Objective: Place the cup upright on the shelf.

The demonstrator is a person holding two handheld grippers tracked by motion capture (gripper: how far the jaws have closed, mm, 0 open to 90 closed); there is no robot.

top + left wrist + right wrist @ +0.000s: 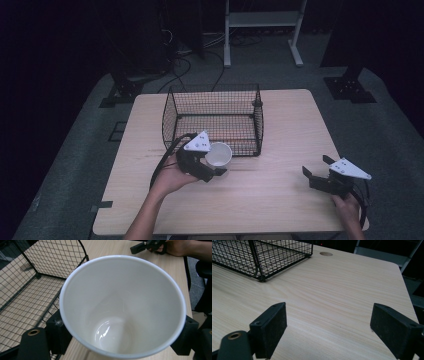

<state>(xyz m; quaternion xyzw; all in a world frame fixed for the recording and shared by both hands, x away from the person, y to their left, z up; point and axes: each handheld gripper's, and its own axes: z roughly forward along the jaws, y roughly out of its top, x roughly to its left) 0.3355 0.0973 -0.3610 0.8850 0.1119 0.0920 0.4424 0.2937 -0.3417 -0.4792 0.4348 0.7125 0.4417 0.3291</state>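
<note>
Beside the wire basket [212, 117], left gripper [212, 167] fingers grasping white cup [219, 154], right gripper [315, 170] fingers released, no readable writing.

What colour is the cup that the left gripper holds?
The cup is plain white inside and on the rim; the left gripper view shows it best.

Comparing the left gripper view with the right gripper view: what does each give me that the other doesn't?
Left gripper view alone: the white cup, its inside bare, clamped between the left gripper's jaws, plus the person's other hand farther off. Right gripper view alone: the right gripper, jaws wide apart with bare wood between them, and a round hole in the tabletop. Both share the wire basket and the wooden table.
</note>
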